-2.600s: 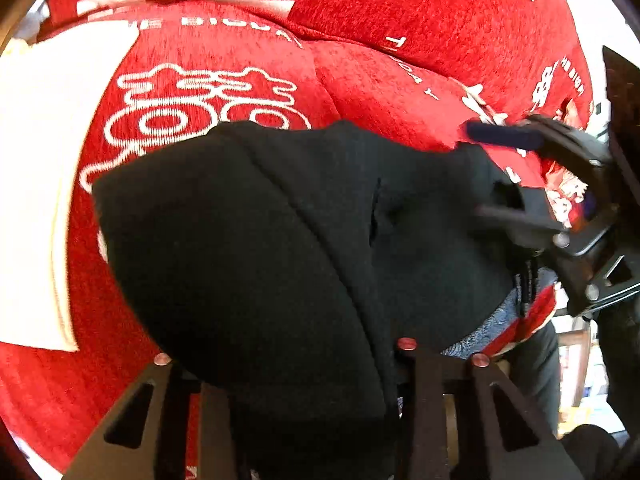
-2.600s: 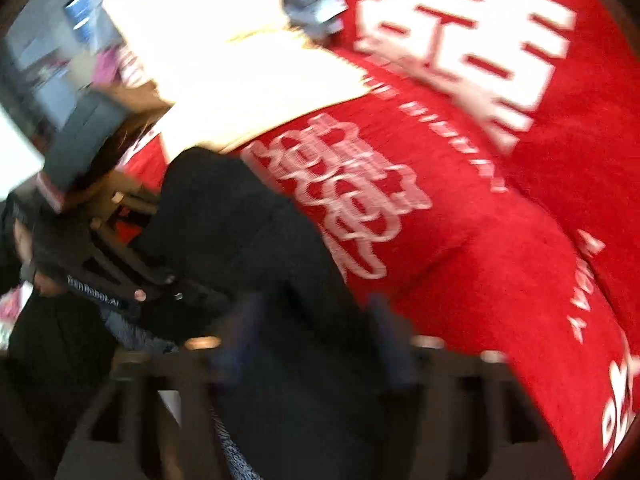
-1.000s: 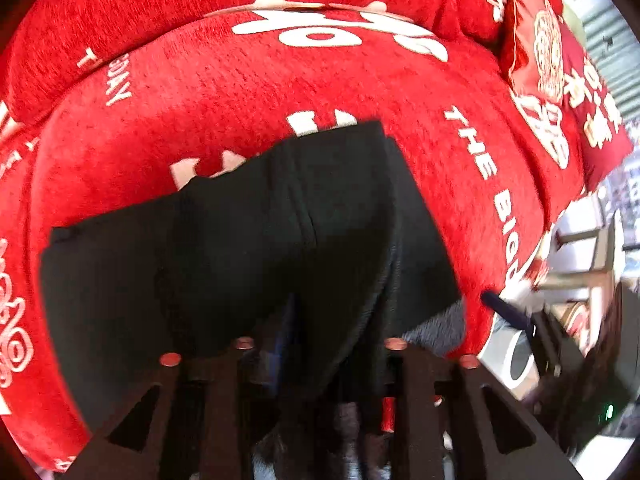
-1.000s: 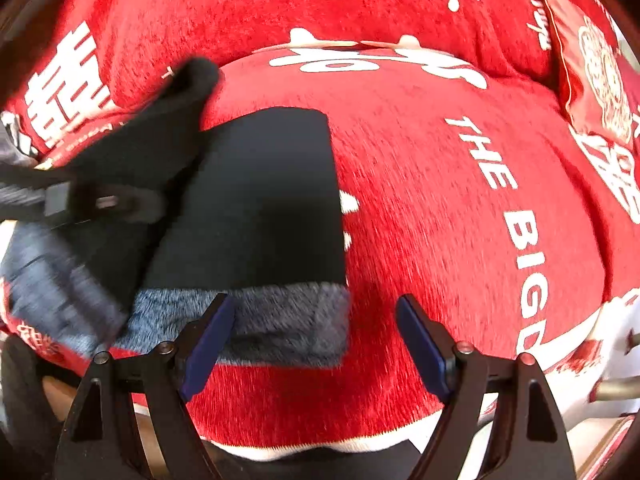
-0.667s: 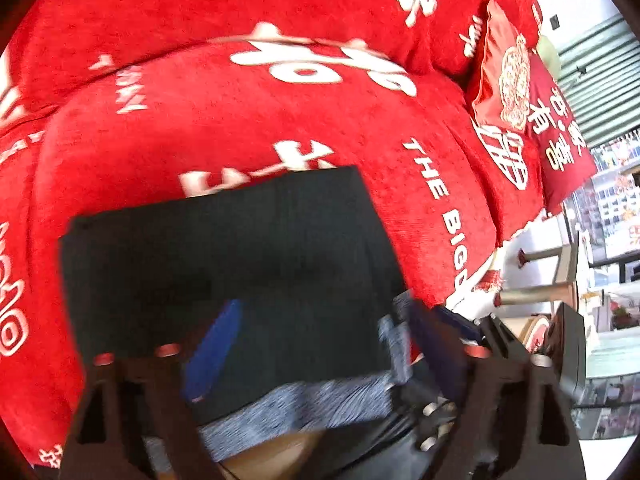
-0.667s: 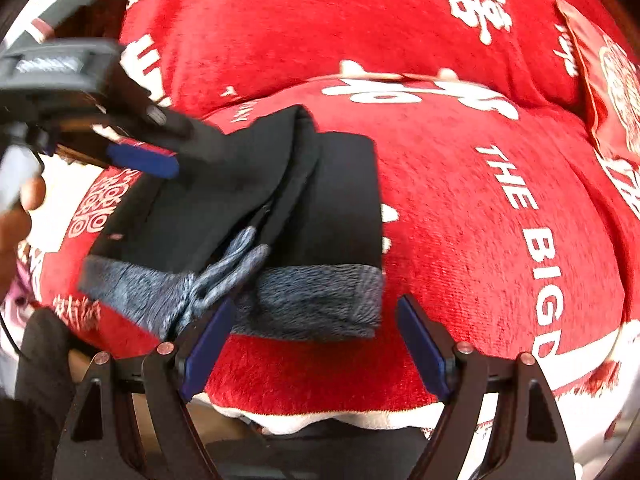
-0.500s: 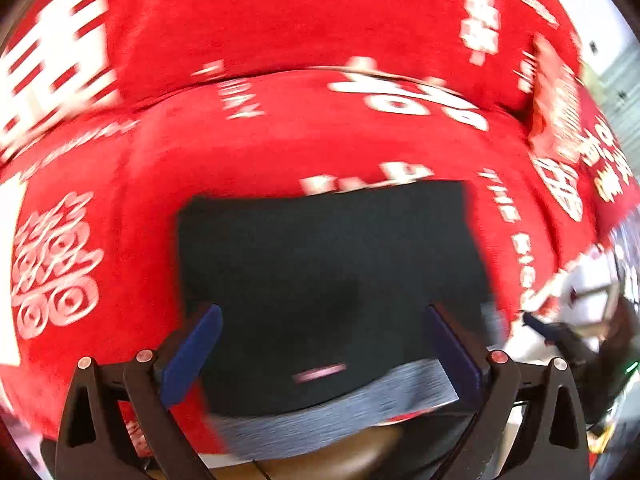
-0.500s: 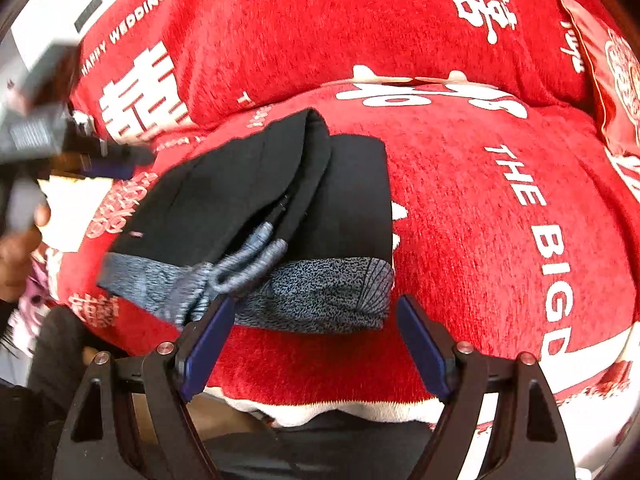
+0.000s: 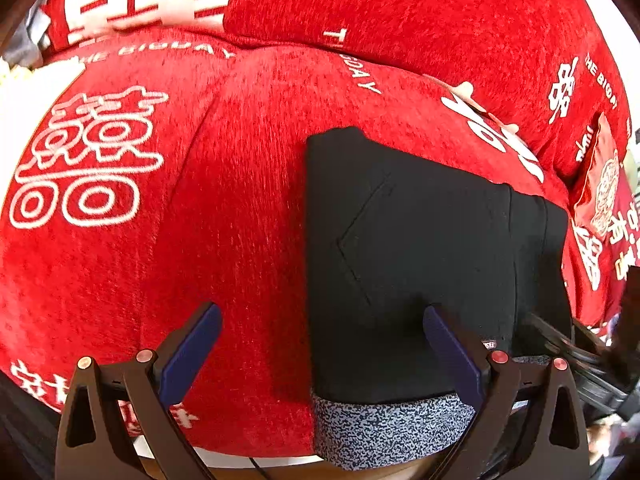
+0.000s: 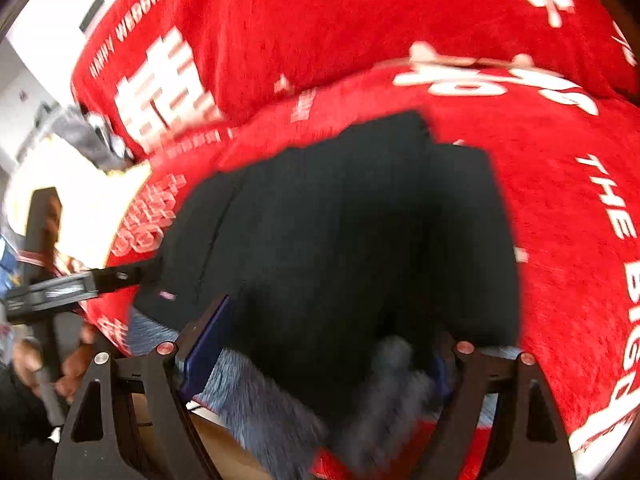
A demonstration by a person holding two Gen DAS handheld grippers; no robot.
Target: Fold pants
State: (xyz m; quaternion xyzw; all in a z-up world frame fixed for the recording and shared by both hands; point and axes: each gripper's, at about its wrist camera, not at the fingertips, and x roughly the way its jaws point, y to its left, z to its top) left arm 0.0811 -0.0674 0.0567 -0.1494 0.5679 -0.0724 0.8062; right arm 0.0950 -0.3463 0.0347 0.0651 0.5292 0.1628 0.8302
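Folded black pants (image 9: 420,248) lying on red sofa cover (image 9: 240,208), long axis running away from fingers. Left gripper (image 9: 324,344) spread wide, empty, right finger over cloth. Right gripper (image 10: 320,344) open astride the grey waistband (image 10: 256,392), nearer.

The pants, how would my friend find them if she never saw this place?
Look for the big red sofa cover with white writing. On its front edge lies a flat, dark, folded bundle: those are the pants. They are the only black thing on all that red, with a speckled grey waistband hanging over the front edge.
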